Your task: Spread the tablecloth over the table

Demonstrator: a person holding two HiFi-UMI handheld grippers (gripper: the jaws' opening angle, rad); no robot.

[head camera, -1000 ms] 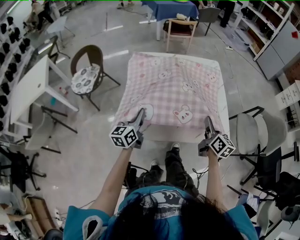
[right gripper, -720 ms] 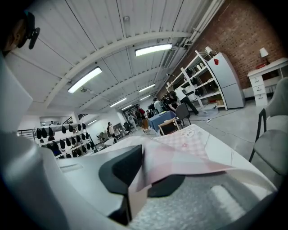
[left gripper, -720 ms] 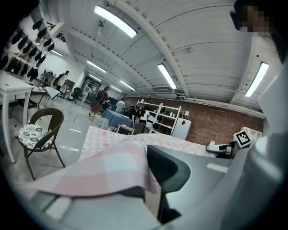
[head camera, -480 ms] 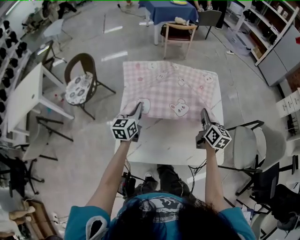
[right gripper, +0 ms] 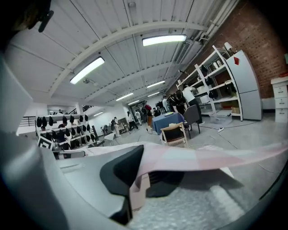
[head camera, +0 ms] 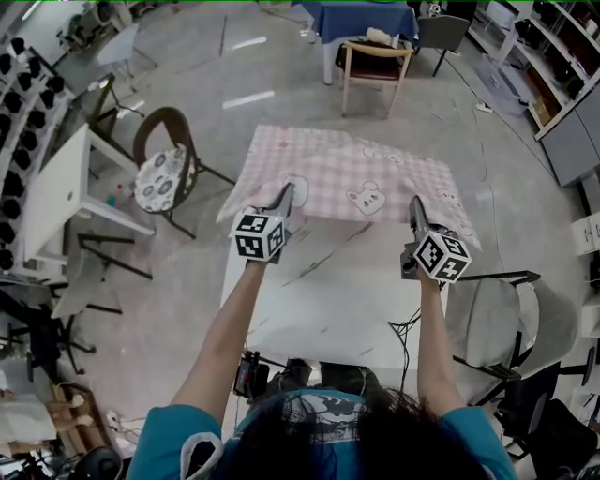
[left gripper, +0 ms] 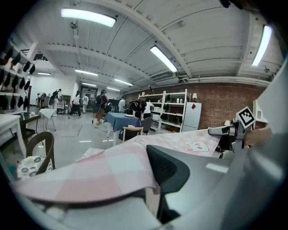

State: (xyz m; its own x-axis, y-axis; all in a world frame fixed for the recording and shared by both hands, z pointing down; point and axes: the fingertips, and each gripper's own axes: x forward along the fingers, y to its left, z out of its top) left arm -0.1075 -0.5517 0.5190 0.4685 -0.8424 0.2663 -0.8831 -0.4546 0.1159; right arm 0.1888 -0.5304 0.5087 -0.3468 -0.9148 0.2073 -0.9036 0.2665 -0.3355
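Note:
A pink checked tablecloth (head camera: 352, 173) with cartoon animals lies over the far half of the white marble-look table (head camera: 328, 291). Its near edge is lifted off the top. My left gripper (head camera: 284, 194) is shut on the cloth's near left corner, with fabric (left gripper: 103, 170) draped over the clamped jaws (left gripper: 150, 191). My right gripper (head camera: 413, 204) has just been closing and is shut on the near right edge, and pink fabric (right gripper: 202, 157) runs out of its jaws (right gripper: 137, 188). Each gripper view shows the other gripper across the cloth.
A brown chair with a patterned cushion (head camera: 169, 169) stands left of the table, beside a white side table (head camera: 56, 187). A wooden chair (head camera: 370, 66) and a blue-covered table (head camera: 361, 17) are beyond the far end. A grey chair (head camera: 497, 319) sits at the right.
Both grippers have moved away from me toward the table's far end, taking the cloth's near edge with them. The near half of the tabletop now shows bare.

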